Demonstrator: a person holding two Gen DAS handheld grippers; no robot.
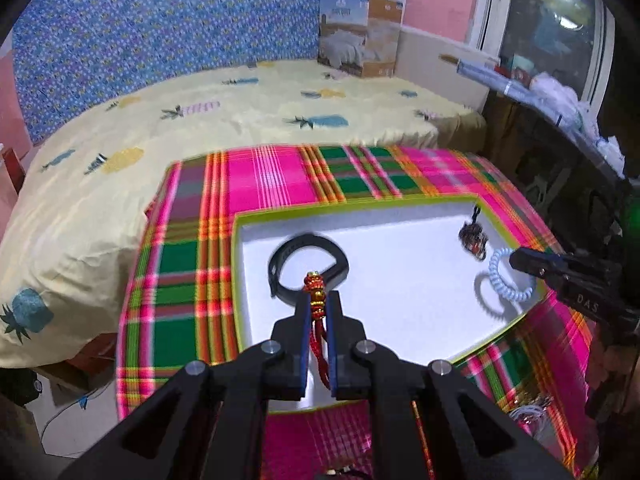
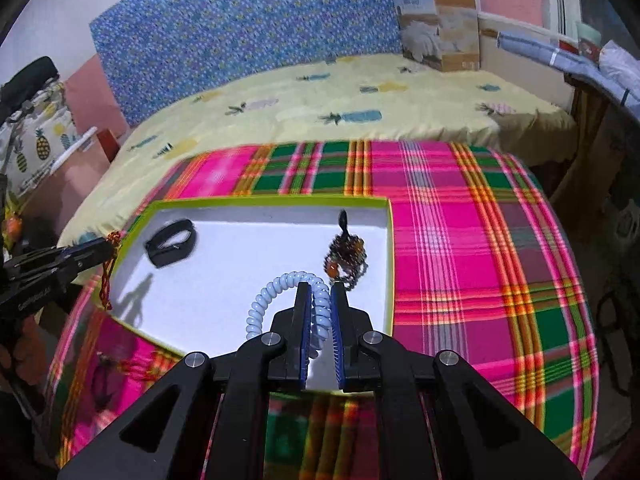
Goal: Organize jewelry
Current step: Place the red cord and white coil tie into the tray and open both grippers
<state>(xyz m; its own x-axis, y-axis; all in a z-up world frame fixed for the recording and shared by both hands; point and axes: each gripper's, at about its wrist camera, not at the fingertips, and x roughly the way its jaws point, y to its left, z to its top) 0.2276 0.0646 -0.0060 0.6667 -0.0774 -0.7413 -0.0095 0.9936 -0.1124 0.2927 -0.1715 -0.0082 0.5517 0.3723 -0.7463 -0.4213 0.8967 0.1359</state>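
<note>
A shallow white tray with a lime-green rim [image 1: 352, 213] [image 2: 264, 200] lies on a pink and green plaid cloth. My left gripper [image 1: 318, 300] is shut on a red braided cord bracelet with gold beads [image 1: 315, 285], held over the tray's near edge; its tail [image 2: 107, 280] dangles at the tray's left side. My right gripper [image 2: 320, 290] is shut on a pale blue spiral hair tie [image 2: 276, 294] [image 1: 507, 276] above the tray's near right part. Inside the tray lie a black band [image 1: 306, 268] [image 2: 171, 242] and a dark beaded bracelet [image 1: 473, 236] [image 2: 345, 258].
The plaid cloth [image 2: 460, 240] covers a low table in front of a bed with a yellow pineapple-print sheet [image 1: 192, 120]. A cardboard box [image 1: 360, 36] stands at the bed's far end. More jewelry [image 1: 532, 412] lies on the cloth at the near right.
</note>
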